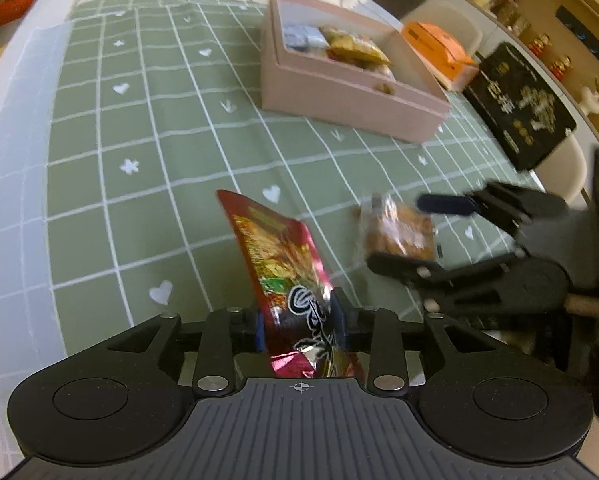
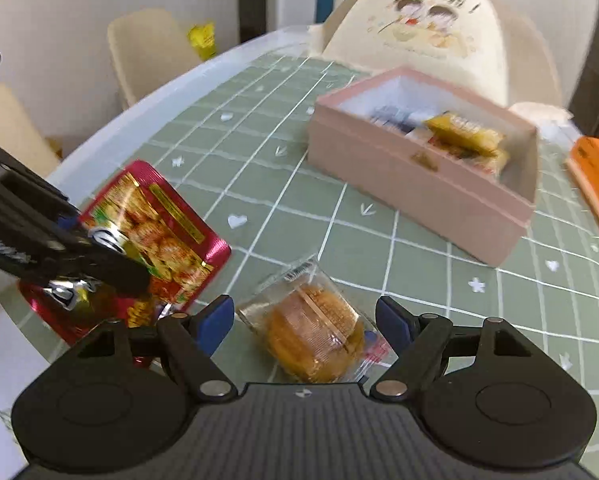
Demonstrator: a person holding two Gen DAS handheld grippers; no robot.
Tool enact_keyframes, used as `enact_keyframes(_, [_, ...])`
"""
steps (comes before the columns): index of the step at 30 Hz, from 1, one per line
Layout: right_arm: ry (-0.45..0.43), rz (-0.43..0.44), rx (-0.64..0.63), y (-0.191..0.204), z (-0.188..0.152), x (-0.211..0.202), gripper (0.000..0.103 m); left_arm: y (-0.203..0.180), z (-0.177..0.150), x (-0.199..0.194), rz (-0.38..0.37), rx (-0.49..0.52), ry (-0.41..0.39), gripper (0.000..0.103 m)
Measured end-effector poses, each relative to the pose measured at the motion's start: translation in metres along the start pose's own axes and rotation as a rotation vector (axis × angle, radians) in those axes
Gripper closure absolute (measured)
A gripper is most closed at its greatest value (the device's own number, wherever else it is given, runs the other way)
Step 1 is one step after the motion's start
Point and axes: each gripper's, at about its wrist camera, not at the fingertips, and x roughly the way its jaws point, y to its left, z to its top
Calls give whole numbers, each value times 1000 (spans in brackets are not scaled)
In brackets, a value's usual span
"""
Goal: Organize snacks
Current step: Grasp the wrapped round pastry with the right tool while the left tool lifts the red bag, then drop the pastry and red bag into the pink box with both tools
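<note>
Though packet (image 1: 295,280) hides left fingers' (image 1: 338,312) pinch, probably gripped; right fingers (image 2: 395,320) spread.

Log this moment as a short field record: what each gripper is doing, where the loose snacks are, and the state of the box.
left gripper: shut on red foil snack packet, packet standing up between its pads
right gripper: open, jaws either side of clear-wrapped pastry, pads not touching it
pastry location: lying on green checked tablecloth, beside the red packet
pink box: open, already holding yellow and blue-white packets
other items: orange box and black box behind the pink box
task state: two snacks not yet in the box
</note>
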Motion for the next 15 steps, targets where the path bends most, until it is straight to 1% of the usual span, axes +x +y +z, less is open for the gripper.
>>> enact_keyframes(2, [32,13,7,-6,1,9,23,-2,-4,5,-31,12,21,61])
enact_keyframes(3, [44,14,17,-6,-1,10,25,-3,-6,8,-43,14,30,58])
enact_keyframes(4, [47,16,27,-6,-2,11,27,-4,-8,10,-53,11,31,58])
enact_keyframes(5, [37,19,35,-5,-3,9,37,-3,-9,11,-62,5,27,58])
enact_keyframes(7, [37,31,47,-3,-5,4,48,-3,-9,12,-80,-8,24,61])
enact_keyframes(8, [39,31,57,-3,-6,0,48,-4,-9,12,-90,-9,21,63])
enact_keyframes(10, [43,19,80,-1,-8,-6,48,-4,-10,9,-133,-18,-1,71])
enact_keyframes(12, [25,12,113,-4,-12,-21,48,-4,-10,5,-171,-31,-39,75])
enact_keyframes(13, [13,10,138,-7,-13,-30,48,-3,-9,3,-183,-44,-67,78])
enact_keyframes(15, [-10,5,186,-14,-14,-42,48,-3,-3,-1,-198,-61,-123,80])
